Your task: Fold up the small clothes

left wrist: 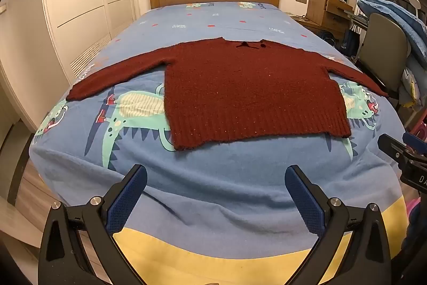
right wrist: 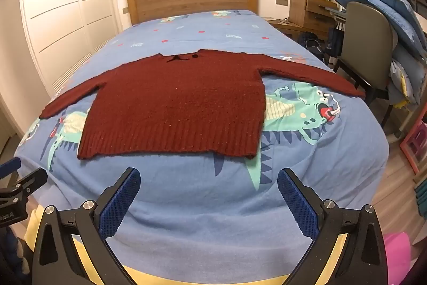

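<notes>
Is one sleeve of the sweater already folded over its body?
No, both sleeves of the sweater lie spread out flat on the bed.

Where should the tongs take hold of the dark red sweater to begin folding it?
Probably at the sleeve cuffs. The sweater lies flat, both sleeves spread wide. The left tongs could take the left cuff, the right tongs the right cuff, each coming from the bed's foot and outer side. Both tongs are open and empty.

Sweater (left wrist: 240, 87) flat on bed (left wrist: 213, 178), chair (left wrist: 381, 44) right of bed.
</notes>
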The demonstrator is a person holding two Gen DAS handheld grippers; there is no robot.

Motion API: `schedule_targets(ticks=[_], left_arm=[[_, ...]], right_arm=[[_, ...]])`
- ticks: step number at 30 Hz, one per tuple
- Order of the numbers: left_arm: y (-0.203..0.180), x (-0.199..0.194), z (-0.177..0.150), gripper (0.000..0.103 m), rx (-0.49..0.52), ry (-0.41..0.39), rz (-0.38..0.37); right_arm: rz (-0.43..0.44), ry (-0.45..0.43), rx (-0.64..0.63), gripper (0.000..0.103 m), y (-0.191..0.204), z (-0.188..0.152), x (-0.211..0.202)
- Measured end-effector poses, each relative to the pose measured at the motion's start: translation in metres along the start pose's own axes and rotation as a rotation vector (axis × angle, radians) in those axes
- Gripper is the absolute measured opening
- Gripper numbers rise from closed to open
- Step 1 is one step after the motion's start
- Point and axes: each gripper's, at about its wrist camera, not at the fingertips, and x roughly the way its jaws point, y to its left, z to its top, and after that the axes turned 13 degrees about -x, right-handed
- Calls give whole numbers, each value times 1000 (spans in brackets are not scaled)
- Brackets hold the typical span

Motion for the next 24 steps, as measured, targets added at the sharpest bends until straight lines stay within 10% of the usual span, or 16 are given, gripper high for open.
schedule_targets(ticks=[24], left_arm=[[0,1,0,102,-9,11,-27]], right_arm=[[0,4,-2,103,-1,0,4]])
